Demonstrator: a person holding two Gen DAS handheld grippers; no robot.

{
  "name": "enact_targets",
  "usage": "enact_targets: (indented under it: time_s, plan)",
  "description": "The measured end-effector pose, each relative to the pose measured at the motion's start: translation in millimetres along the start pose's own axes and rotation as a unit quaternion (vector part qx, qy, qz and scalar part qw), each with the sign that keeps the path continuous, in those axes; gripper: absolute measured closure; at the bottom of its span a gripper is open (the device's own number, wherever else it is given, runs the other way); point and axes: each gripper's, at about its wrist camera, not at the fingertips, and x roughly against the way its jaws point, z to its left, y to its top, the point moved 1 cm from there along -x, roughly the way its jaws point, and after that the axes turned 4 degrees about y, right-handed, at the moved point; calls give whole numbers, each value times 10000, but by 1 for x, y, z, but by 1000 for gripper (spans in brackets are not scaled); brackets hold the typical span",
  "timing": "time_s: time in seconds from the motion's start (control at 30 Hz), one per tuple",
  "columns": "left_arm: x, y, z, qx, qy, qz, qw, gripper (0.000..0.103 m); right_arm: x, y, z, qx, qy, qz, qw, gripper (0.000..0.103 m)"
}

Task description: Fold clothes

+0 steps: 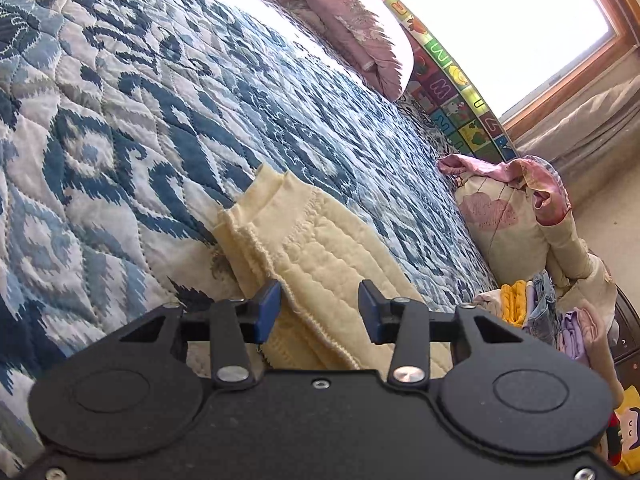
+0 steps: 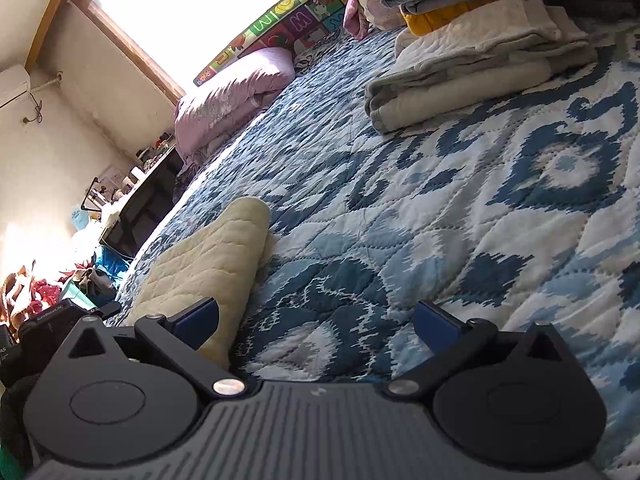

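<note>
Now | left gripper (image 1: 319,312) fingers wide over cream garment (image 1: 320,236) | right gripper (image 2: 316,328) fingers wide above quilt (image 2: 460,208)

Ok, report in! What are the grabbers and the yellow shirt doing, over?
Left gripper open over yellow garment. Right gripper open, empty, beside it. Garment flat on quilt. Nothing blocking.
</note>
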Motion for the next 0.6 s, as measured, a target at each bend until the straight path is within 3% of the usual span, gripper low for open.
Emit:
enact_targets:
  time_s: [0.17, 0.33, 0.5, 0.6]
  plan:
    - [-2, 1, -10, -433, 296, -5, 9986, 96, 3, 2, -2, -17, 45, -3, 10000, 0]
    - [2, 0, -19, -541, 249, -59, 9982, 99, 6, 4, -5, -61, 102, -17, 9999, 0]
    - [23, -8, -68, -1056, -477, -180, 9931, 102, 12, 8, -7, -102, 137, -101, 9998, 0]
    - [34, -24, -113, -1565, -1025, -176, 9822, 103, 21, 13, -13, -254, 134, -265, 9992, 0]
